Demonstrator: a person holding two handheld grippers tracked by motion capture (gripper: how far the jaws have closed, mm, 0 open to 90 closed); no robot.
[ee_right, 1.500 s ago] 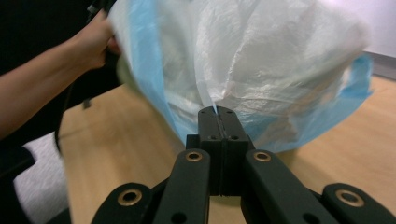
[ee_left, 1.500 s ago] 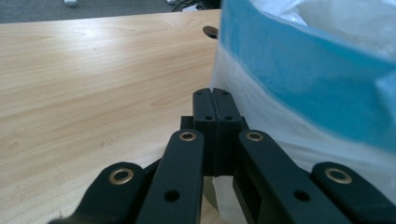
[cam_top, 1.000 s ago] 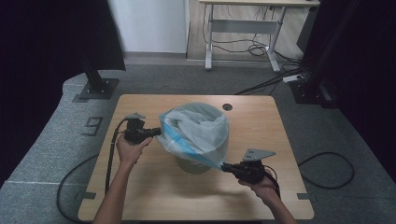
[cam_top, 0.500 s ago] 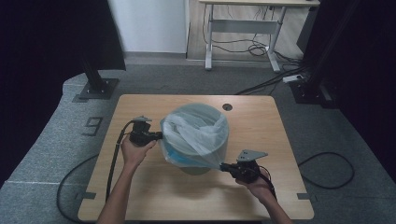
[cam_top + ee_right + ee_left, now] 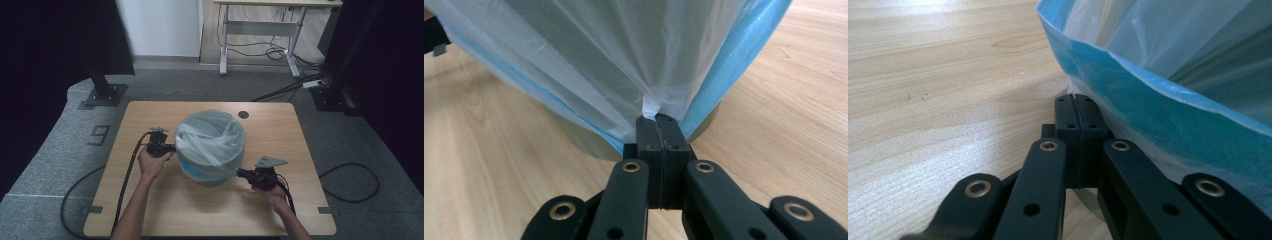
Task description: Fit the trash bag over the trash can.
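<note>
Plastic film of a translucent bin liner [image 5: 212,142] with a blue hem is stretched over a grey-green waste bin [image 5: 210,176] that stands near the middle of the wooden worktop [image 5: 280,135]. In the high view the liner covers the bin's mouth and hangs down its sides, and the blue hem shows low on the near side.

The left tool [image 5: 167,148] sits at the bin's left side, held in the person's left hand [image 5: 151,162]. In the left gripper view its jaws are pressed together, with a thin edge of the liner [image 5: 1158,85] pinched at their tips, just above the bare wood.

The right tool [image 5: 242,173] is at the bin's near right side, held in the right hand [image 5: 272,192], with its grey three-cornered plate on top. In the right gripper view its jaws are likewise pressed together on a gathered tuft of white film [image 5: 651,106], from which the liner fans upward in taut folds. Behind the film the bin's wall [image 5: 584,137] shows, with its base on the worktop.

Both tools are close to the worktop's surface, on opposite sides of the bin. A black cable [image 5: 125,185] trails from the left tool over the near edge to the grey carpeted floor [image 5: 50,165].
</note>
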